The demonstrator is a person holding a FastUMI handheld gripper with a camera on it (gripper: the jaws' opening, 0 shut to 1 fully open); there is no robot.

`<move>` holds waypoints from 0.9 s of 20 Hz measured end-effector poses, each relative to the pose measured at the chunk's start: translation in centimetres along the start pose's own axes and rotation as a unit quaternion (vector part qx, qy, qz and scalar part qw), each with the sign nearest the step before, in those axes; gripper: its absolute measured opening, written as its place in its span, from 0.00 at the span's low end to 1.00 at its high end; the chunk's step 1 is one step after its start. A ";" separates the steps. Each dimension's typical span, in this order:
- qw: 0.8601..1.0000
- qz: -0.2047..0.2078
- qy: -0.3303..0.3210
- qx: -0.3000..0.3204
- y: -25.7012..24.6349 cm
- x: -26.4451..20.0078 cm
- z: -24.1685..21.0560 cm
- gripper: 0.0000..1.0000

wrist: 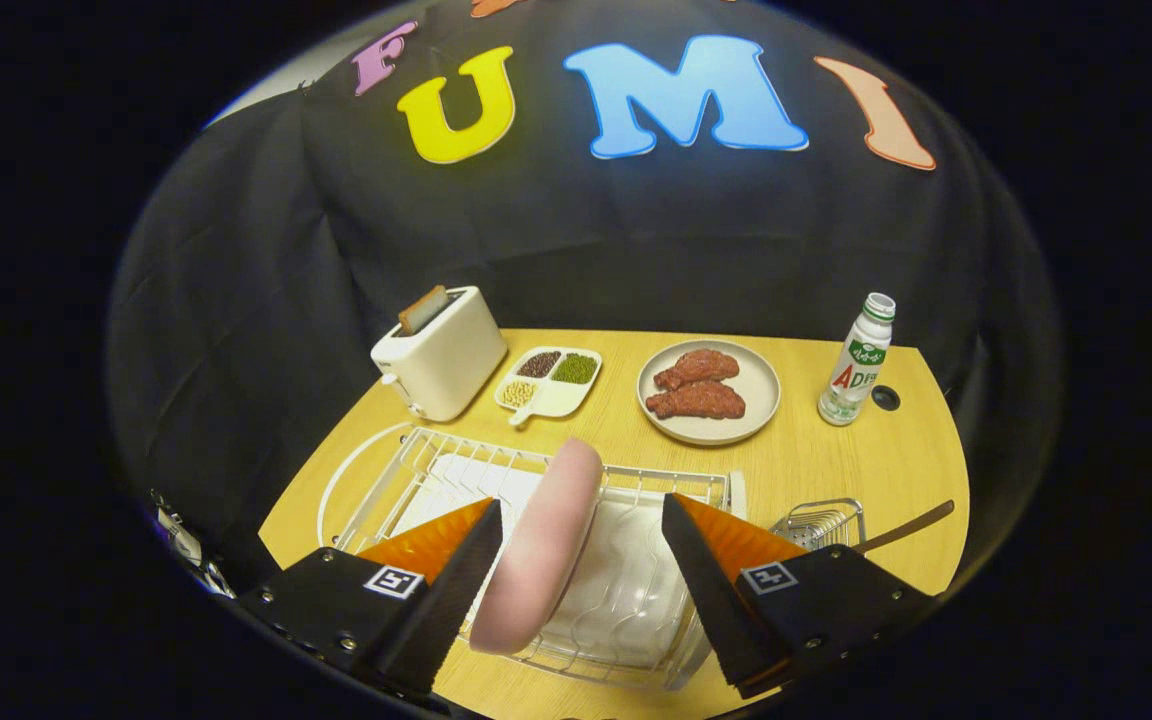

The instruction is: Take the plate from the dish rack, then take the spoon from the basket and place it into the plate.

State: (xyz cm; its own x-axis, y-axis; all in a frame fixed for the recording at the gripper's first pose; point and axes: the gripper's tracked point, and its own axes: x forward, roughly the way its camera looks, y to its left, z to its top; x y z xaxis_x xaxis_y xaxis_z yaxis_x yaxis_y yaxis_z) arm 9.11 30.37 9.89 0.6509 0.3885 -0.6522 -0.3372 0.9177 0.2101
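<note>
Fingers (576,560) spread around pink plate (544,548) in dish rack (416,460) on wooden table (836,460).

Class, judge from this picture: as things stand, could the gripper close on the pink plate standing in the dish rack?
Probably yes. The gripper is open, and the pink plate stands on edge in the dish rack between its fingers, nearer one finger, with nothing blocking.

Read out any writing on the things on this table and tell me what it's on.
Bottle: label print too small to read.
Tongs: square coded markers, no words; fingers open either side of the pink plate in the dish rack.
Nothing else carries text.
</note>
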 end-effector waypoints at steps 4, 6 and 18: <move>0.994 0.021 0.083 0.062 1.2 2.3 -2.7 0.99; 0.991 0.022 0.106 0.081 1.4 3.3 -3.1 0.99; 0.978 -0.032 0.199 0.049 0.9 3.3 -5.3 0.44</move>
State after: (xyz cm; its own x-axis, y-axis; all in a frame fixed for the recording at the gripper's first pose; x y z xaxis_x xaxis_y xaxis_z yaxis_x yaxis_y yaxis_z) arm 7.35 32.03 4.05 0.3462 0.2854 -0.8937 -0.2245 0.9501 0.2164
